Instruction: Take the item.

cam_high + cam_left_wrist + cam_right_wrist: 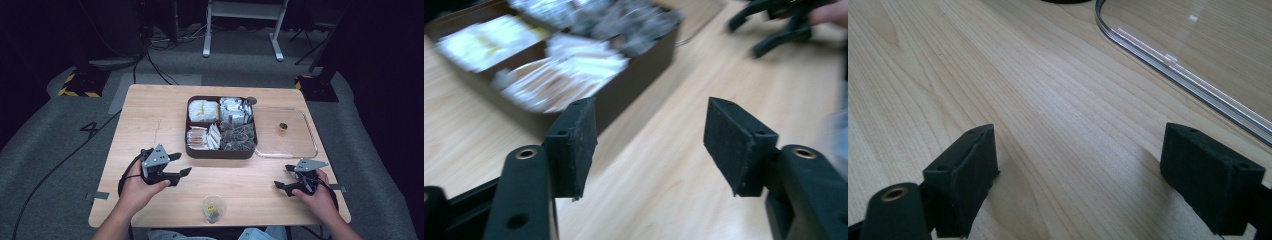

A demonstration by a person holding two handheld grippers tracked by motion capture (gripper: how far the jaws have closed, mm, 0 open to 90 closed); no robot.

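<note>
Wooden counter (150,120) seen from above, a person's two hands coming in from the near edge, each holding a tool.

Left tool (181,165) is sitting on the counter at the near left, held in the left hand (137,187), grey three-cornered plate on top. Jaws are standing wide apart with nothing between them. In the left gripper view the left tool (651,142) is pointing along bare wood toward the near corner of the brown tray (634,87); that view is blurred, so the tray's contents are reading only as pale and dark shapes.

Right tool (285,176) is sitting at the near right in the right hand (316,196), jaws also gaping wide and empty. In the right gripper view the right tool (1078,170) is resting low over the wood, with the rounded corner of the clear lid (1168,65) lying just ahead and to the right.

Brown tray (220,152) is lying mid-counter, divided into four compartments: yellowish packets far left, silvery packets far right, pale striped packets near left, dark packets near right. Clear lid (310,135) is lying flat, touching the tray's right side, with a small dark round object (283,128) on it; what it is, too small to tell.

A small clear cup (214,207) with something yellow and dark inside is standing near the counter's front edge, between the two hands.
</note>
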